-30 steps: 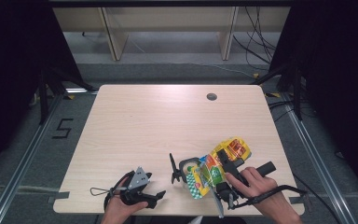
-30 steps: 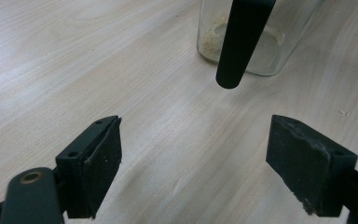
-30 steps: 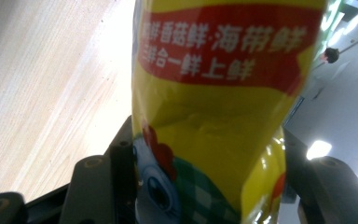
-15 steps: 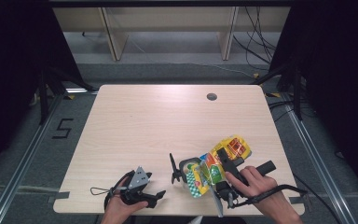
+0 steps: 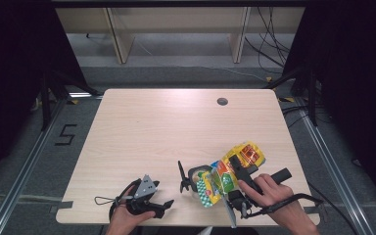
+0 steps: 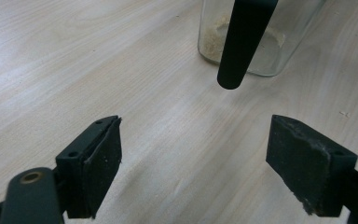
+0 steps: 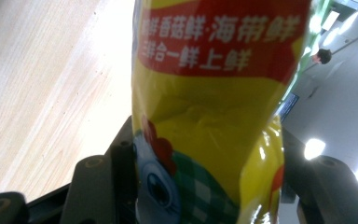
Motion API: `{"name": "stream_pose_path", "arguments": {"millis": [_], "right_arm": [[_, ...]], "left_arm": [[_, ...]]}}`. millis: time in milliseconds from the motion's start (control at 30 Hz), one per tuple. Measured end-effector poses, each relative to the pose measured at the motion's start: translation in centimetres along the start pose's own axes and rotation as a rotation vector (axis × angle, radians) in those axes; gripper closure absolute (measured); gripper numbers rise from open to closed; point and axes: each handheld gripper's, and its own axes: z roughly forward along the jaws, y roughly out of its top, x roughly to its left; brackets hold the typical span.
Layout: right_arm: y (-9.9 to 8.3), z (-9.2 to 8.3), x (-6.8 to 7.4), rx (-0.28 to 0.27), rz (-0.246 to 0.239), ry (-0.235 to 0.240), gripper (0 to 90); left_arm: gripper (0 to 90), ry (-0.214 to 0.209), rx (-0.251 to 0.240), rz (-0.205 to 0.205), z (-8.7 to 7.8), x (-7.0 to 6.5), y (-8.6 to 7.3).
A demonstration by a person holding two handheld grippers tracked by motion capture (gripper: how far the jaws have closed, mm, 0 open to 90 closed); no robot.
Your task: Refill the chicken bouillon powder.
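My right gripper (image 5: 231, 184) is shut on a yellow seasoning bag (image 5: 225, 178) with a red band and a cartoon chicken. In the right gripper view the bag (image 7: 205, 107) stands between the two black jaws, which press on its sides. The bag lies tilted with its lower end at the mouth of a glass jar (image 5: 196, 174) near the table's front edge. In the left gripper view the jar (image 6: 291, 37) holds a little pale powder at its bottom. A black rod (image 6: 242, 42) hangs in front of it. My left gripper (image 5: 162, 199) (image 6: 196, 140) rests open on the wood, left of the jar, nothing between its pads.
The light wooden table (image 5: 176, 127) has a round dark cable hole (image 5: 222, 101) near its far edge. A black forked piece (image 5: 182, 177) stands just left of the jar. Metal rails run along the floor on both sides, and cables lie at the back right.
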Motion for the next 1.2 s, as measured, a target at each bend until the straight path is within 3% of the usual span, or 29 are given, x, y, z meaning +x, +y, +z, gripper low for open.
{"name": "stream_pose_path", "arguments": {"millis": [67,133,200,233,333,500,700,833,867,967,1067,1200], "right_arm": [[-0.07,-0.24,0.35,0.026,0.043,0.007,43.5],[-0.05,-0.23,0.29,0.017,0.035,0.008,43.6],[0.07,-0.17,0.44,0.02,0.039,0.011,43.6],[0.06,-0.16,0.49,0.021,0.043,0.014,43.6],[0.01,-0.14,0.49,0.016,0.039,0.012,43.6],[-0.04,-0.12,0.49,0.016,0.038,0.01,43.6],[0.04,-0.12,0.49,0.013,0.038,0.011,43.6],[0.11,-0.15,0.49,0.011,0.037,0.013,43.6],[0.12,-0.15,0.47,0.01,0.038,0.013,43.6],[0.16,-0.21,0.59,0.013,0.046,0.01,43.6],[0.24,-0.24,0.52,0.01,0.043,0.012,43.7],[0.57,-0.27,0.49,-0.009,0.052,0.012,43.7]], "left_arm": [[17.6,-0.001,-0.001,0.0,0.01,0.01,0.0],[17.6,0.003,-0.008,-0.016,0.07,-0.06,-0.01],[17.6,0.005,-0.008,-0.001,0.04,0.05,-0.02],[17.6,0.002,-0.019,-0.016,0.11,-0.04,-0.02],[17.6,0.007,-0.002,-0.003,0.0,0.02,-0.01],[17.6,0.003,-0.017,-0.017,0.08,-0.07,-0.04],[17.5,0.009,0.01,0.036,-0.18,0.33,0.04],[17.6,0.008,-0.001,0.02,-0.06,0.25,0.04],[17.6,0.009,0.011,0.034,-0.17,0.35,0.05],[17.5,0.0,-0.021,-0.003,-0.03,0.17,0.06],[17.6,0.007,-0.002,0.018,-0.14,0.28,0.02],[17.6,0.005,-0.01,0.01,-0.08,0.21,0.07]]}}
